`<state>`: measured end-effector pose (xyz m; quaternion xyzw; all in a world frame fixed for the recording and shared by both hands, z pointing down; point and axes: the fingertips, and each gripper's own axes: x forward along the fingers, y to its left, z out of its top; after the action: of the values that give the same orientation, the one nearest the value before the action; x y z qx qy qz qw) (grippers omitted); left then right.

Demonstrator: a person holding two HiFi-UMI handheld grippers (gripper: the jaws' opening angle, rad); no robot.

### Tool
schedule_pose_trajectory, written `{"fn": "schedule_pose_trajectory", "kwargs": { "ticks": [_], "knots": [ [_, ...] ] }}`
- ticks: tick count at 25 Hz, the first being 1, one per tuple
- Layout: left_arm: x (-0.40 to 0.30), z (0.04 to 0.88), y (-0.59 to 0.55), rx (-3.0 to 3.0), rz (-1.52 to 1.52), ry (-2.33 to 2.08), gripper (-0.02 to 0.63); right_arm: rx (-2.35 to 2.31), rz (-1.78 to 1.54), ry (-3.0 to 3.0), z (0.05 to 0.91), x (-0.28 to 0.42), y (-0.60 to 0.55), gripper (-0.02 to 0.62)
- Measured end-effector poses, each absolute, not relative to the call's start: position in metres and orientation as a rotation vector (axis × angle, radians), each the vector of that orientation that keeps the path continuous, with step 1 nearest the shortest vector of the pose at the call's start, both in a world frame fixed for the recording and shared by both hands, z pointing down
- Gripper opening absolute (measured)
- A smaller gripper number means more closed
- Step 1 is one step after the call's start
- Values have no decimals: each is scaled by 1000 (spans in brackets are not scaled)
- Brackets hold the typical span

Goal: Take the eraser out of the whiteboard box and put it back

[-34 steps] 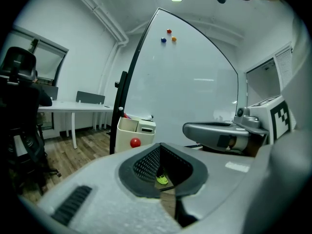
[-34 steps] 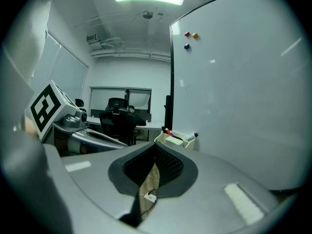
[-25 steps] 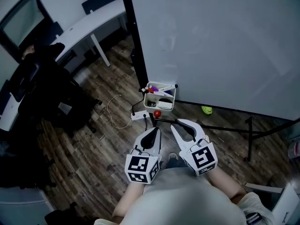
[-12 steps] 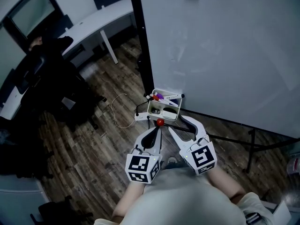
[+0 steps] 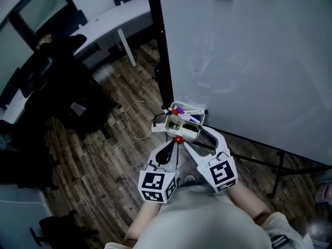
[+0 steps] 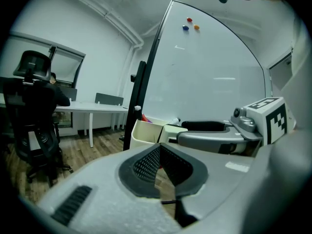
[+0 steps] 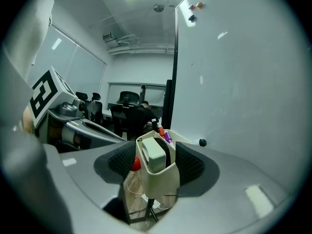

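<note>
The person's pale top [image 5: 199, 219] fills the near edge of the head view, and the two grippers are held out just ahead of it, side by side, each with its marker cube towards the body. The left gripper [image 5: 171, 146] is seen with its jaws drawn together and nothing between them (the ribbed pads meet at the tips in its own view). Its tips lie just short of a small red round thing [image 5: 178, 139], which sits below the whiteboard box.

The right gripper [image 7: 156, 152] is held with its jaws spread wide; they have just been opening. The whiteboard box [image 7: 158, 186] stands between them. A clear gap is seen on one side, while the other pad lies just beside the box wall, so no grip is shown. The eraser [image 7: 155, 155] is inside the box, upright in the near compartment, its pale top above the rim. Markers [image 5: 180, 111] (one purple-capped) are lodged in the far compartment.

The box is set at the lower corner of the whiteboard [image 5: 249, 56], beside its black frame post [image 5: 161, 45]. On the wooden floor [image 5: 104, 154] to the left of the box, a white power strip [image 5: 158, 124] and a loop of thin cable [image 5: 134, 121] are laid. Farther off, a dark office chair [image 5: 62, 92] and a white desk [image 5: 109, 22] are seen. Small magnets [image 7: 194, 8] are stuck near the top of the board.
</note>
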<state>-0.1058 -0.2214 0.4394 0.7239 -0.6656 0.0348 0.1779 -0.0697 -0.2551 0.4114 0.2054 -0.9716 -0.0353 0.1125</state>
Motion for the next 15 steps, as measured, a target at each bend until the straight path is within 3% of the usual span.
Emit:
{"fn": "schedule_pose_trajectory", "kwargs": {
  "ticks": [10, 15],
  "knots": [
    [-113, 443, -225, 1989, 76, -1929, 1, 528, -152, -2857, 414, -82, -262, 261],
    [-117, 444, -224, 1967, 72, -1951, 0, 513, -184, -2858, 416, -86, -264, 227]
  ]
}}
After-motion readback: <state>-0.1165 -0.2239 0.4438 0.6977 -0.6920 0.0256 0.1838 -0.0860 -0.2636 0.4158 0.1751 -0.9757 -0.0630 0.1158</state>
